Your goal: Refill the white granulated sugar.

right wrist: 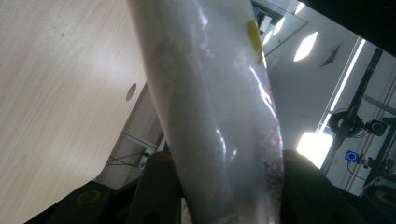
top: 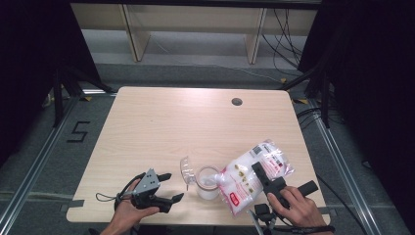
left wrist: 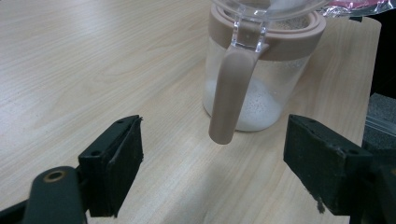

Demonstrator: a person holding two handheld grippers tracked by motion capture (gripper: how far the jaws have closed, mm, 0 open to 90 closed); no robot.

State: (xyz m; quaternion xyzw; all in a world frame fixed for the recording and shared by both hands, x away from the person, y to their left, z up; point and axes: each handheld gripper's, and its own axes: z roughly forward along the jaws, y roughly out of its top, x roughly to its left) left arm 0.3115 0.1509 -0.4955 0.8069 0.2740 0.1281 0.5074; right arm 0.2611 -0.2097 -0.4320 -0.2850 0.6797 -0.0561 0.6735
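A clear jar [top: 208,183] with a beige rim and handle [left wrist: 229,93] stands near the table's front edge, a layer of white grains in its bottom [left wrist: 254,112]. Its clear lid [top: 186,169] is flipped open to the left. A clear bag of white grains [top: 254,176] with red print leans over the jar's mouth, its low corner at the rim. My right gripper [top: 259,170] is shut on the bag [right wrist: 219,107], which bulges between the jaws. To the jar's left, my left gripper [top: 174,186] rests open, its jaws [left wrist: 217,168] facing the handle without touching it.
The light wooden table [top: 171,127] has a round cable hole [top: 237,102] at the back right. The front edge runs just under both hands. Dark stands and cables sit on the floor at both sides, and a wooden frame stands behind the table.
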